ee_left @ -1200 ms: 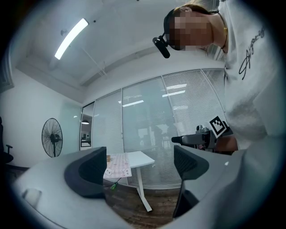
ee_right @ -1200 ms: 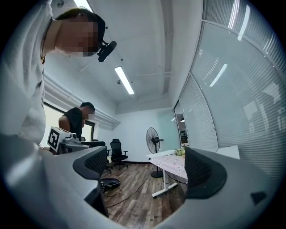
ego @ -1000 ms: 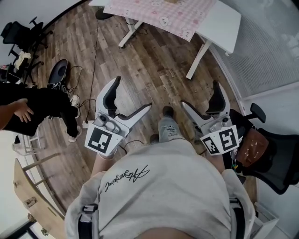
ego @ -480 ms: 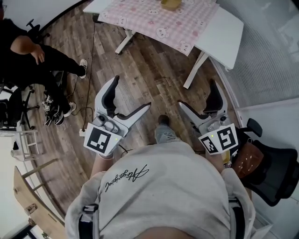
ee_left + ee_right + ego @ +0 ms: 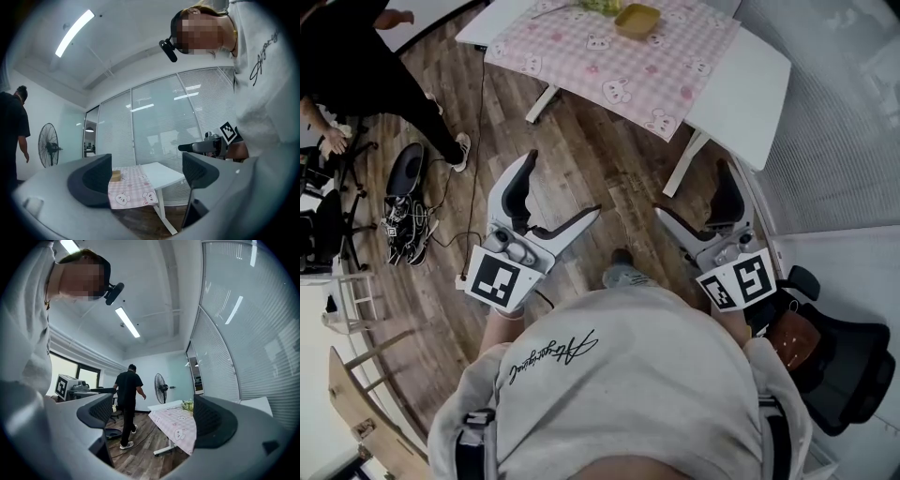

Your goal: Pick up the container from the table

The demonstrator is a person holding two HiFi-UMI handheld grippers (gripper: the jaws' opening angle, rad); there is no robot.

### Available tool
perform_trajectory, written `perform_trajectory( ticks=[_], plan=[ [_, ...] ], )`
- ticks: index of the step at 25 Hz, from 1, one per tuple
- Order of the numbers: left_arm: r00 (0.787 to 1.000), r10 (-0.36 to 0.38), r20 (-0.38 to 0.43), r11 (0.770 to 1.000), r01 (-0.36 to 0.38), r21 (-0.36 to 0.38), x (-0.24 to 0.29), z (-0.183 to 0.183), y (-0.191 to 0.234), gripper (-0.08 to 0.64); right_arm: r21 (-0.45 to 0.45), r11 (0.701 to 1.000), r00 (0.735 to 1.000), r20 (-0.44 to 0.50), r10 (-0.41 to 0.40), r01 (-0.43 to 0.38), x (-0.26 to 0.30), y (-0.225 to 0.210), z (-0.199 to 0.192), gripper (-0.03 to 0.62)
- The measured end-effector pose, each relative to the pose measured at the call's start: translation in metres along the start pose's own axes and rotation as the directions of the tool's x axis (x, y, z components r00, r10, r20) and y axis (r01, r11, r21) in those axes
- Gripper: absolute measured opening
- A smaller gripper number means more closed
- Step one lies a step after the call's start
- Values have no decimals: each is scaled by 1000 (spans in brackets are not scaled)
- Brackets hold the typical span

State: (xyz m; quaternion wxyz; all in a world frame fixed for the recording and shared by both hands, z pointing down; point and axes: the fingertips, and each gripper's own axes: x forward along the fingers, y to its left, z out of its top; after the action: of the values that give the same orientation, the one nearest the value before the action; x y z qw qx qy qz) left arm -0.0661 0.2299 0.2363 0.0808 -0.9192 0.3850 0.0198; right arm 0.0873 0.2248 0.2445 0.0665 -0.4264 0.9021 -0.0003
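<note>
Head view: the yellow container sits on the table, on the pink checked cloth toward the table's far edge. The left gripper and right gripper hang well short of the table, jaws spread wide with nothing between them. So nothing's done yet, I'd say; the whole approach and grab is left.

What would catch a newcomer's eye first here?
The pink checked tablecloth on the white table at top, with the yellow container on it. Nearer, the left tongs and right tongs hang open and empty above the wood floor, short of the table.
</note>
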Motion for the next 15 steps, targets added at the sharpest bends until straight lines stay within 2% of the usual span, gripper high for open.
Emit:
perform_trajectory(
  ticks=[9, 15],
  plan=[
    [1000, 12, 17, 1000, -13, 27, 51, 5, 17, 456, -15, 1000, 1000, 13, 19, -19, 25, -51, 9, 522],
    [1000, 18, -11, 1000, -18, 22, 53, -3, 24, 456, 3, 1000, 1000, 11, 29, -29, 37, -57, 5, 520]
  ],
)
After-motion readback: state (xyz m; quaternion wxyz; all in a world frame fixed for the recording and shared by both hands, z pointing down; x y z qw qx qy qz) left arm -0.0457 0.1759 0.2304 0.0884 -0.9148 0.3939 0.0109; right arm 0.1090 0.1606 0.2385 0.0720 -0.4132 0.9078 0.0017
